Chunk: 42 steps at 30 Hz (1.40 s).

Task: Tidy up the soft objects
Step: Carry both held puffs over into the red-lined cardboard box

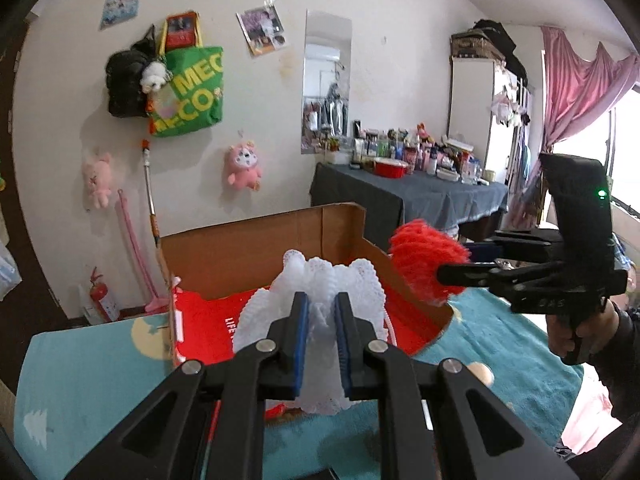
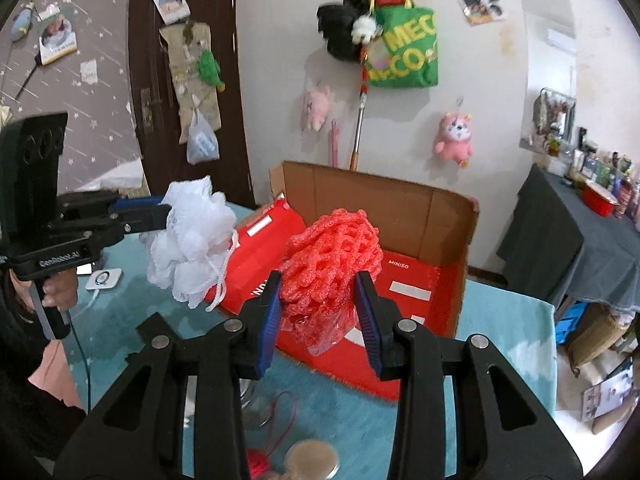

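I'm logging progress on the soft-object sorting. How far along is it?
Nothing soft shows inside the box yet; its visible red floor holds only labels. In hand: the left gripper clamps a white pouf, the right gripper a red foam net, both held over the box. Left: releasing both inside. A red yarn ball also waits on the table.

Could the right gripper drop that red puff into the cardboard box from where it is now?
Probably yes. The right gripper holds the red foam net above the open cardboard box, whose top is uncovered. The left gripper, holding the white bath puff, is off to the side, not in between.
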Tool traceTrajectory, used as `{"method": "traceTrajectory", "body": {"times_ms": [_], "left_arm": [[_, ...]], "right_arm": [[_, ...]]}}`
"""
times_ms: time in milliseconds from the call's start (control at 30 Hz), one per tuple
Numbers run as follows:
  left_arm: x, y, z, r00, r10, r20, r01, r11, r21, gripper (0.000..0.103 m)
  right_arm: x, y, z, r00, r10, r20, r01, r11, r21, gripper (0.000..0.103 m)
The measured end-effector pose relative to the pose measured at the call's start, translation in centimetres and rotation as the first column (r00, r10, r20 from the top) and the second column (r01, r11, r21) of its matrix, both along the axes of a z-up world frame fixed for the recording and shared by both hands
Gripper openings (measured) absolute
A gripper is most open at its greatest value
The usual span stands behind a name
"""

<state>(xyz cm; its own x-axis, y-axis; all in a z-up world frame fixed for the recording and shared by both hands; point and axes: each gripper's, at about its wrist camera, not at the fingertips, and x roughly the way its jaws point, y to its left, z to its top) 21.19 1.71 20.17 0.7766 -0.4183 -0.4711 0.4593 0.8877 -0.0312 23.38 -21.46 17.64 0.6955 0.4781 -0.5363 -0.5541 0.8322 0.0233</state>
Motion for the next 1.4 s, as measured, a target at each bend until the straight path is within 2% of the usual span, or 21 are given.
{"method": "traceTrajectory", "body": {"times_ms": [200,400,567,733,933,1100,1333,1400], "left_arm": [[6.2,-1.7,-0.9,0.996,-0.024,-0.086,0.026,0.999,0.02,0.014],[13.0,-3.1,-3.7,0.986,0.002,-0.165,0.012,0.997,0.081,0.014],[17.7,-2.8,-6.1,0.975,0.038,-0.218,-0.02,0.996,0.082,0.014],[21.3,-2.4,-8.7,0.951,0.076,-0.301,-0.067,0.997,0.042,0.014],[22.2,-2.5,-10.5,0.943,0.112,-0.315,-0.097,0.993,0.064,0.016],[22.4,-2.5,-10.7,0.942,0.119,-0.313,-0.1,0.992,0.075,0.021],[22.7,-2.1,-10.7,0.937,0.137,-0.323,-0.12,0.99,0.07,0.032],[22.6,-2.0,-10.7,0.936,0.143,-0.321,-0.125,0.989,0.075,0.032]], "right_arm": [[7.9,2.3,-1.5,0.993,-0.016,-0.12,0.011,0.999,-0.042,0.034],[15.3,4.1,-4.6,0.969,-0.088,-0.231,0.069,0.993,-0.092,0.034],[19.9,4.7,-6.3,0.946,-0.142,-0.291,0.112,0.987,-0.118,0.034],[22.9,5.1,-8.6,0.919,-0.191,-0.344,0.153,0.979,-0.134,0.034],[24.8,5.4,-11.1,0.891,-0.237,-0.386,0.174,0.966,-0.192,0.035],[24.6,5.5,-10.9,0.896,-0.235,-0.376,0.171,0.966,-0.195,0.038],[24.3,5.1,-11.4,0.883,-0.26,-0.391,0.192,0.96,-0.205,0.044],[24.2,5.0,-11.5,0.88,-0.268,-0.391,0.196,0.957,-0.214,0.046]]}}
